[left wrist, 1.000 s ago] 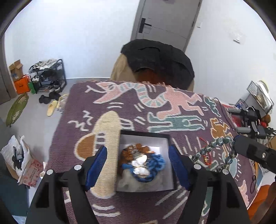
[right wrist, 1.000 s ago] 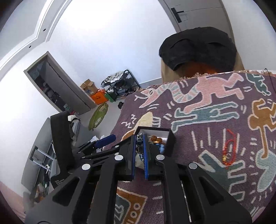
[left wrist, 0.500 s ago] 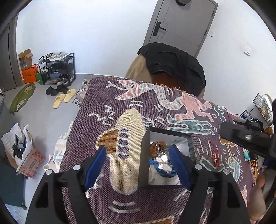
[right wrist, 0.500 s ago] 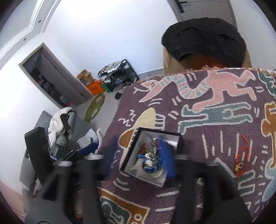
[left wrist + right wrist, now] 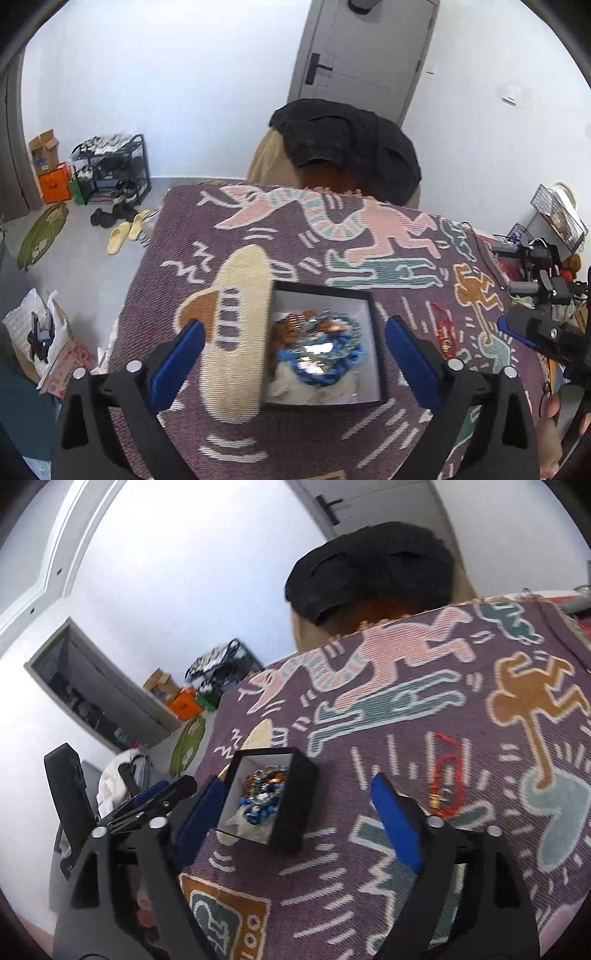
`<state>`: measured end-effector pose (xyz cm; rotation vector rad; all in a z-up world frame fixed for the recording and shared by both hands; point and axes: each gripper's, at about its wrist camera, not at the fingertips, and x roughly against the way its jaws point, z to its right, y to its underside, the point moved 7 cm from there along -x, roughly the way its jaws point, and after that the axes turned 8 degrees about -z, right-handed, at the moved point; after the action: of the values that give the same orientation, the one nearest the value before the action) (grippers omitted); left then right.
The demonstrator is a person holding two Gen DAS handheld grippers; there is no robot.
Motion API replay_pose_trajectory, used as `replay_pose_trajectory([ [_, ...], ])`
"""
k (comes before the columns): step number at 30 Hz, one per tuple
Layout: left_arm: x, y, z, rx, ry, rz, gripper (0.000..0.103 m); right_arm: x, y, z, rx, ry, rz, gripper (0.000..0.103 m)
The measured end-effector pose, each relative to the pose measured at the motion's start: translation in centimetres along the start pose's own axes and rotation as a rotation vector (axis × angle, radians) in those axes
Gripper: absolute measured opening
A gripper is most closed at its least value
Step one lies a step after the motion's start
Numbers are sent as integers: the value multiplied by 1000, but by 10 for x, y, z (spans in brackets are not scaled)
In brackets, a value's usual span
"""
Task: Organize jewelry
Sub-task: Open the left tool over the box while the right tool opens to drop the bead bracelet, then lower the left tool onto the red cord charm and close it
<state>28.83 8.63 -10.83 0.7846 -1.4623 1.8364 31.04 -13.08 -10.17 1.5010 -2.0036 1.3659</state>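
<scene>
A black box with a white lining sits on the counter, which is covered by a purple patterned blanket. Inside the box lies a heap of jewelry: a blue bead bracelet, some pale grey-blue beads, amber-brown pieces toward its far left corner, and something shiny in the middle that is too blurred to name.

The left gripper hovers over the near edge of the box with its blue-padded fingers spread wide and nothing between them; the box lies between the two pads in that view, but no contact shows. The right gripper is also spread wide and empty, its left finger just beside the near left wall of the box, its right finger out over bare blanket.

One piece is plainly left outside: a red cord bracelet with a small gold charm lies on the blanket to the right of the box, well apart from it and just beyond the right gripper's right finger.

Most of the visible jewelry is already gathered in the box, so the job looks nearly finished. What seems left is picking up the red cord and placing it in with the rest. No lid for the box is in view.
</scene>
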Motion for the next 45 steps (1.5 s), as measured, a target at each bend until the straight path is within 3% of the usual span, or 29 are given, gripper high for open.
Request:
replay_pose_trajectory([
  [5, -3, -1, 32, -53, 1, 6, 95, 24, 13, 27, -39, 28, 46, 92],
  [20, -23, 16, 118, -188, 38, -36, 95, 55, 45, 102, -146, 85, 63, 95],
  [30, -39, 24, 158, -221, 75, -59, 94, 65, 64, 145, -219, 48, 59, 95],
  [32, -46, 26, 166, -230, 79, -71, 90, 68, 66, 154, -244, 46, 77, 95],
  [37, -72, 31, 182, -245, 91, -127, 69, 78, 67, 172, -282, 49, 115, 95],
  [39, -84, 34, 188, -245, 97, -150, 56, 82, 66, 177, -287, 51, 127, 95],
  [42, -102, 36, 192, -231, 102, -180, 45, 84, 64, 182, -292, 48, 135, 84],
  [45, -121, 36, 194, -225, 91, -205, 43, 81, 64, 187, -292, 53, 121, 75],
])
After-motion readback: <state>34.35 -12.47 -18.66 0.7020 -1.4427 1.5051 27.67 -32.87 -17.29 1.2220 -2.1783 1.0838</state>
